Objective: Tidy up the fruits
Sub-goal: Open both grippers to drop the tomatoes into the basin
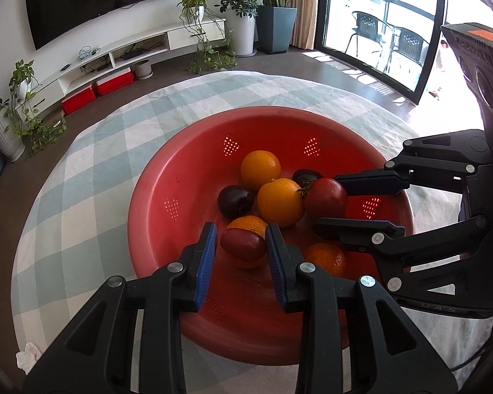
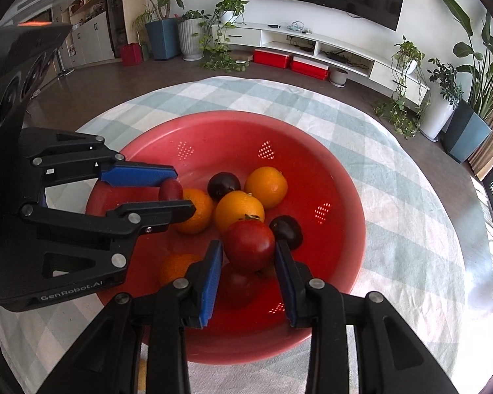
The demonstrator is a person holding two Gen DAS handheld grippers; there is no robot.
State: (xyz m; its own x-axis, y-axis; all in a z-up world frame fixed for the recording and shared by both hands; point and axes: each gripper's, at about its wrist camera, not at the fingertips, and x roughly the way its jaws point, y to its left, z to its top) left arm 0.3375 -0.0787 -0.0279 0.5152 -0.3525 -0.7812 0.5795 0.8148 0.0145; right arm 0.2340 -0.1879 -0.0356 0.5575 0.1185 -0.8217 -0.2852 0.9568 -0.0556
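red plastic colander [image 1: 154, 203], round and glossy with small patches of drain holes in its wall, fills the centre of both views on a table under a pale blue-and-white checked cloth [image 1: 92, 151].

left gripper [image 1: 241, 256], lower centre of the left wrist view, has its black fingers with ribbed blue pads [image 1: 207, 256] partly closed on a small red tomato [image 1: 243, 244]; both pads press against its sides, with an orange [image 1: 248, 223] directly behind it. in the right wrist view the same gripper reaches in from the left edge, the tomato [image 2: 171, 190] showing between its fingertips.

right gripper [image 2: 248, 262], lower centre of the right wrist view, grasps a larger, smooth red tomato with a dried stem [image 2: 249, 244], its blue pads [image 2: 212, 275] touching the fruit on either side at a wider opening. in the left wrist view it enters from the right edge, fingers above and below that tomato [image 1: 325, 198].

loose in the bowl lie dimpled oranges: one at centre [image 1: 279, 202], one behind it [image 1: 260, 170], one at lower right [image 1: 325, 259]. two dark purple plums [image 1: 236, 200] [image 1: 307, 177] sit among them. another red tomato [image 2: 238, 284] rests under the right gripper.
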